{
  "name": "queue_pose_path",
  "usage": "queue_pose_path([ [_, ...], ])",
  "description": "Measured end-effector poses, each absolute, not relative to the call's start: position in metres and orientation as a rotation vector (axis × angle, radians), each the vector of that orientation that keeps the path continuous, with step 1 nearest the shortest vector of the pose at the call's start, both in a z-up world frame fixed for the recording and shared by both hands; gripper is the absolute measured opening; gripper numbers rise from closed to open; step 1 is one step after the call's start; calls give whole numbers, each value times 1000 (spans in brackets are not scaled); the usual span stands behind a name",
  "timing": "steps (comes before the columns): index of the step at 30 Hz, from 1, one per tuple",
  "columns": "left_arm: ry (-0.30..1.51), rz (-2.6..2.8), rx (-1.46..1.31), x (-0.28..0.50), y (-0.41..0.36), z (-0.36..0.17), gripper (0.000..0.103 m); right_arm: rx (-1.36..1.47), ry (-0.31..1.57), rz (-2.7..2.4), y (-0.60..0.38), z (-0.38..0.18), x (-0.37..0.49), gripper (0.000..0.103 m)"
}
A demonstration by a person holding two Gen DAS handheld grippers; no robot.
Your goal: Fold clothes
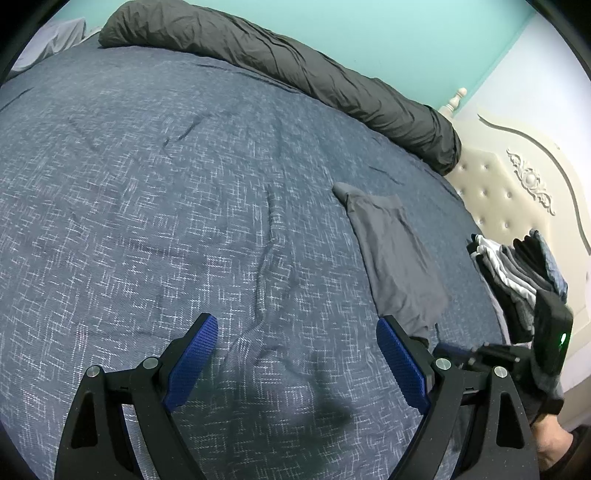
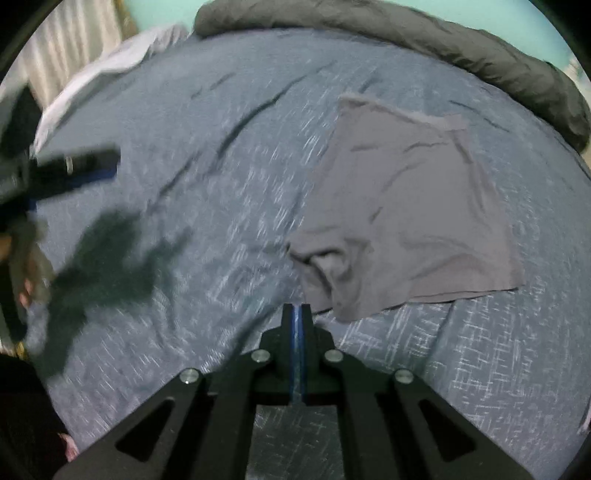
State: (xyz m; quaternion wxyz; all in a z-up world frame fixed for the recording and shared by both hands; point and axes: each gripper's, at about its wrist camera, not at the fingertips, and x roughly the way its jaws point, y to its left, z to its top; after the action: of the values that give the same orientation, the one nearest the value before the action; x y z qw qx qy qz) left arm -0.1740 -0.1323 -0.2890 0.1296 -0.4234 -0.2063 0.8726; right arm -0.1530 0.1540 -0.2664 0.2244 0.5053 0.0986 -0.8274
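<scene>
**A:** What does the camera on your left gripper see?

**B:** Your left gripper [image 1: 297,354] hangs over a bed covered by a blue-grey patterned bedspread [image 1: 166,206]. Its two blue-padded fingers [image 1: 194,356] stand wide apart, with only bedspread between them. The grey garment [image 1: 397,258] lies flat on the bedspread ahead and to the right, its near end just beyond your right-hand finger. A rolled dark grey duvet [image 1: 288,70] runs along the far edge of the bed against a turquoise wall [image 1: 406,33]. At the right, a stack of folded clothes [image 1: 513,273] sits beside a cream tufted headboard [image 1: 517,184]. Your right gripper [image 1: 458,354] shows at the lower right, mostly hidden behind the left gripper's finger, held by a gloved hand [image 1: 550,350].

**A:** And the camera on your right gripper?

**B:** This view is blurred. Your right gripper [image 2: 297,317] has its fingers pressed together, a thin blue line of pad between them and no cloth caught in it. The grey garment [image 2: 413,199] lies just past the tips, up and to the right, spread mostly flat with its near left corner bunched into a fold. Whether the tips touch that edge, you cannot tell. The left gripper [image 2: 92,162] shows as a dark blur at the left, its shadow [image 2: 107,254] falling on the bedspread [image 2: 221,184]. The duvet [image 2: 443,40] curves along the top.
</scene>
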Motion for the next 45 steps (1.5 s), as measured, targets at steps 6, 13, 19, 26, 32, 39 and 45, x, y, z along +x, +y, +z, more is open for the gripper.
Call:
queue_pose_path([
  [6,-596,2535,-1232,-175,-132,-290,90,1419,42,-2396,170,-262,-173,27],
  [13,-598,2533,-1227,-177,-132,-290,91,1534,50,-2401,159,-287,-187,27],
  [19,-608,2536,-1223,-179,-135,-291,91,1439,234,-2397,142,-285,-172,2],
  [26,-609,2535,-1223,-182,-141,-291,91,1402,428,-2328,130,-285,-156,2],
  [32,-618,2532,-1223,-175,-144,-291,91,1476,354,-2276,137,-289,-158,9],
  [39,-628,2527,-1227,-174,-147,-295,91,1412,86,-2320,178,-262,-167,21],
  [45,-647,2497,-1233,-191,-128,-298,91,1368,-118,-2431,235,-241,-209,32],
])
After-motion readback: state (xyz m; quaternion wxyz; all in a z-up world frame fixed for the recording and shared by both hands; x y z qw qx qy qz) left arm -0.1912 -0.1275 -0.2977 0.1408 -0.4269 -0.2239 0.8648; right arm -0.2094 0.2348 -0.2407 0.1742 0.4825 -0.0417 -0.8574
